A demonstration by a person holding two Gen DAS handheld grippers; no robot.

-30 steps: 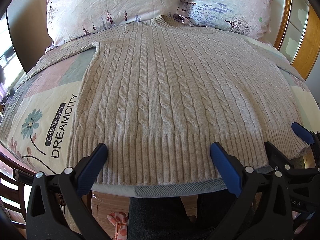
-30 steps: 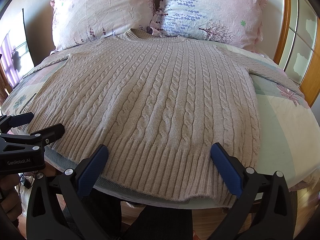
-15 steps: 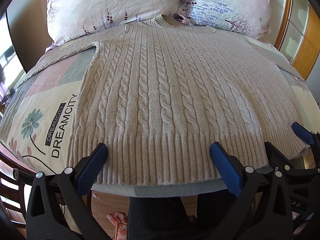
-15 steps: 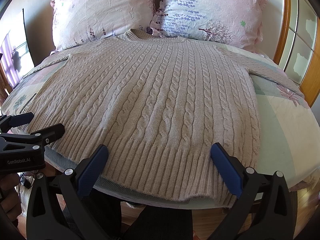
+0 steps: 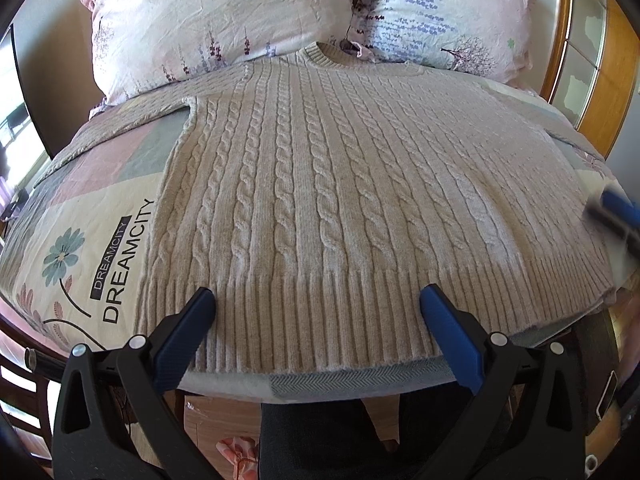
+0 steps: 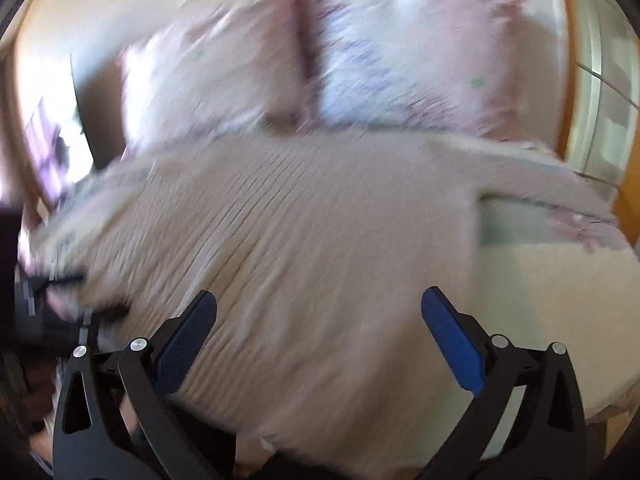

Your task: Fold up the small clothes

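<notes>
My right gripper (image 6: 319,332) has swung since half a second ago: its view, sharp then, is now smeared with motion blur and tilted, and in the left wrist view its blue tip (image 5: 618,210) has climbed from the sweater's lower right corner to a spot higher along the right edge. My left gripper (image 5: 316,330) has not shifted; its view matches the earlier one.

The sweater (image 5: 360,184) lies flat and face up on the bed (image 5: 92,208), a beige cable-knit with its collar (image 5: 322,53) at the far end touching the two pillows, and its ribbed hem (image 5: 320,320) at the near edge of the mattress. The left sleeve (image 5: 132,124) runs out to the side across the patchwork quilt, near the printed word DREAMCITY (image 5: 128,260) and a blue flower (both on the quilt, beside the sweater's left side).

The left gripper hovers over the hem with its two blue-padded fingers (image 5: 188,332) spread wide apart, nothing between them. The right gripper's fingers (image 6: 188,336) are also wide apart and empty, with blurred sweater (image 6: 320,240) behind them; I cannot tell from this view whether they touch the knit.

The pink floral pillow (image 5: 216,20) sits at the head of the bed on the left, the lavender-print pillow (image 5: 440,12) beside it on the right, touching each other. A wooden frame (image 5: 568,52) rises at the far right. My dark trousers (image 5: 320,432) show below the mattress edge.
</notes>
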